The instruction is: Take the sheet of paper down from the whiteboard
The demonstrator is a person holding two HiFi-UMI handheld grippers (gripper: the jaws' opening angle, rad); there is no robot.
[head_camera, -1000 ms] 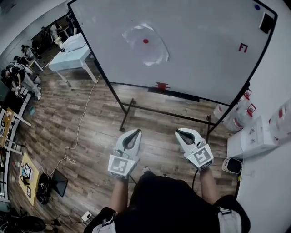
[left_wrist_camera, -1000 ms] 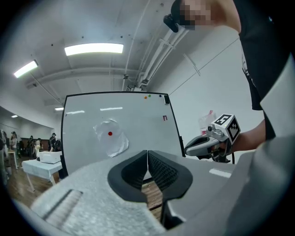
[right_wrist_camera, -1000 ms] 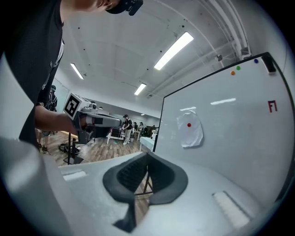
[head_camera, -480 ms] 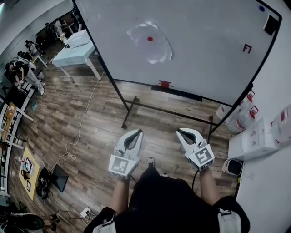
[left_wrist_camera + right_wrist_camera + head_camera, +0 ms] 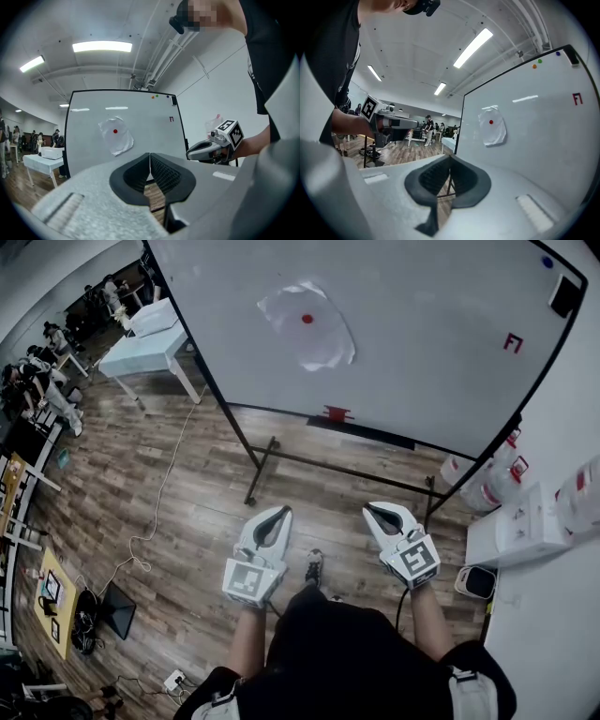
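Observation:
A crumpled white sheet of paper (image 5: 307,326) hangs on the whiteboard (image 5: 422,352), pinned by a red round magnet (image 5: 307,319). The paper (image 5: 116,136) also shows in the left gripper view, and the paper (image 5: 492,125) in the right gripper view. Both grippers hover over the wooden floor, well short of the board. My left gripper (image 5: 280,511) is shut with nothing between its jaws, tips touching (image 5: 150,154). My right gripper (image 5: 367,510) is shut too, empty, its tips meeting (image 5: 450,156).
The whiteboard stands on a black frame with a floor bar (image 5: 337,469). A red "F" mark (image 5: 512,342) and a black eraser (image 5: 563,295) sit on its right side. White boxes and bottles (image 5: 511,512) lie at right; a table (image 5: 145,343) and people at left.
The head view has shifted slightly, so the board and paper sit a little differently in frame. Both grippers keep their places and stay shut.

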